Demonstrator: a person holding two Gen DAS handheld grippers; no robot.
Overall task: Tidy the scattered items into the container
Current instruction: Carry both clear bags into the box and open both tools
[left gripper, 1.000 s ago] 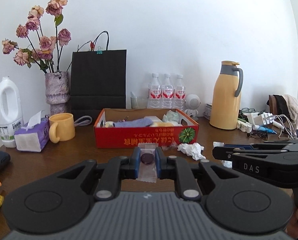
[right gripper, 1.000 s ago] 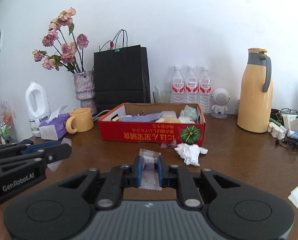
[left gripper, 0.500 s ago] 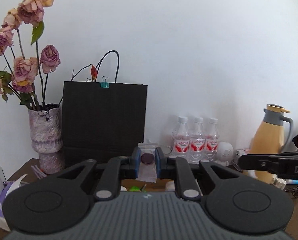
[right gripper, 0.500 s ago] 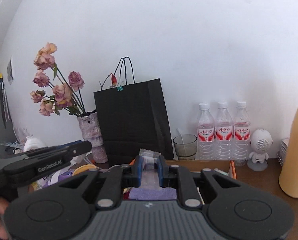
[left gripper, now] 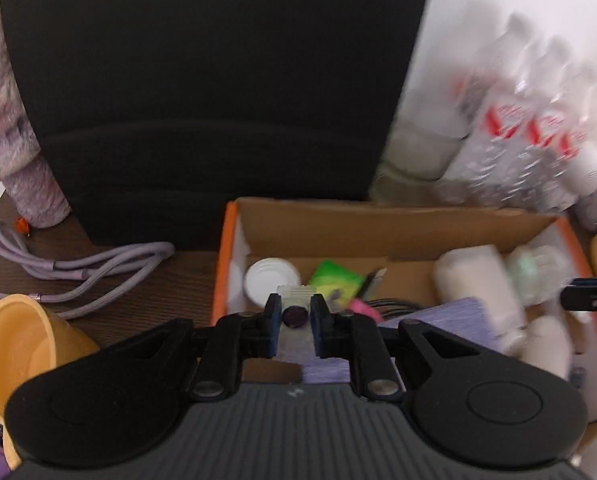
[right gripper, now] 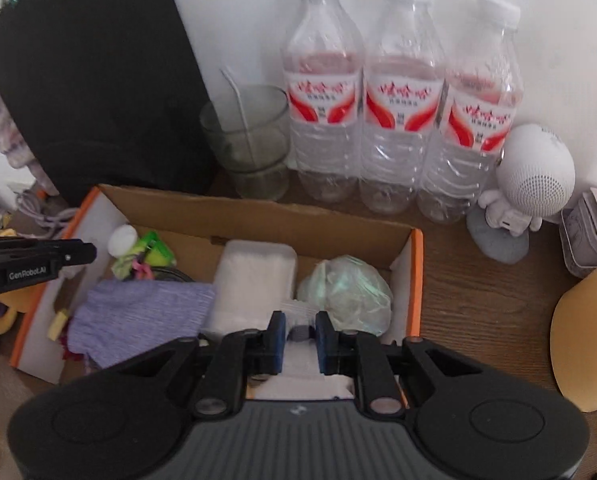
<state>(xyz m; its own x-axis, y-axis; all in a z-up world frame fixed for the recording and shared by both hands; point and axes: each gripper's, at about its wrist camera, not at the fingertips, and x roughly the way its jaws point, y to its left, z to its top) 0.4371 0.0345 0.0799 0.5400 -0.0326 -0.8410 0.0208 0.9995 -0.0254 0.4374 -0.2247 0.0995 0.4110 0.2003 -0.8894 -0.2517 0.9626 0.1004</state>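
The open cardboard box [left gripper: 390,224] [right gripper: 258,210] with orange edges lies below both grippers and holds several items: a purple cloth [right gripper: 138,316], a white pack [right gripper: 254,276], a pale green bag [right gripper: 346,288], a white lid [left gripper: 272,280]. My left gripper [left gripper: 292,318] is shut on a clear sachet with a dark purple disc [left gripper: 293,316], held above the box's left part. My right gripper [right gripper: 300,330] is shut on a clear sachet with a grey piece [right gripper: 298,332], above the box's right part. The left gripper also shows in the right wrist view [right gripper: 38,258].
A black paper bag [left gripper: 210,80] stands behind the box. Three water bottles [right gripper: 402,92], a glass [right gripper: 250,136] and a small white robot figure [right gripper: 530,176] stand at the back. A yellow mug [left gripper: 22,344], a purple cable [left gripper: 90,268] and a vase [left gripper: 14,168] are left.
Both grippers moved forward from over the table front to above the box and tilted down into it, each still holding its sachet.
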